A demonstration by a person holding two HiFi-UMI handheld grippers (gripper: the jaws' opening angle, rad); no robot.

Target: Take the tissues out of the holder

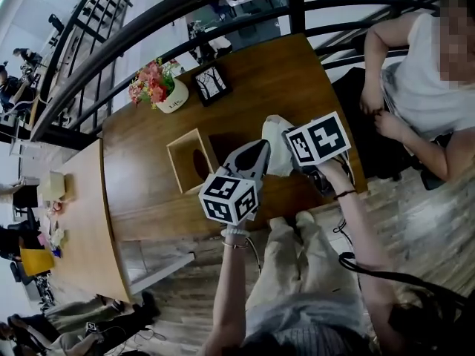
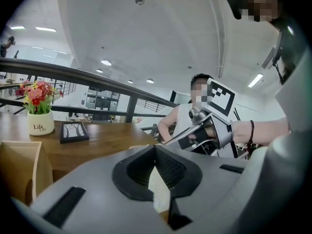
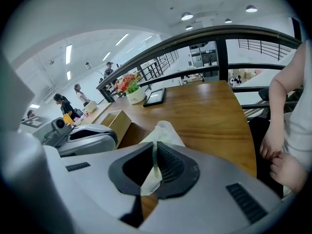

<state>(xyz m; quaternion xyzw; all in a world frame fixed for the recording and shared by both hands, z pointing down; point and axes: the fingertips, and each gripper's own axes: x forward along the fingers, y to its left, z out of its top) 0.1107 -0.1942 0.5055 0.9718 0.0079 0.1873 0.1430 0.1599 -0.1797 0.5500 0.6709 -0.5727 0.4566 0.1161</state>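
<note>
Two tools, one tissue [image 1: 279, 144]: I pinch a crumpled white sheet from both sides over the wooden table [image 1: 252, 80].
Left gripper [image 2: 156, 152]: my jaws are pressed together, clamped on a white fold of the tissue.
Right gripper [image 3: 154, 147]: my jaws are closed tight on the tissue too, and a flap hangs below them.
Tissue position: out of the holder [image 1: 182, 159], just to its right and apart from it.
Holder: a square wooden box, upright on the table beside my left gripper, with a dark top opening.
Far edge: a flower pot [image 1: 160, 91] and a picture frame [image 1: 211, 82] stand near the railing.
Right end: a seated person [image 1: 423, 87].
</note>
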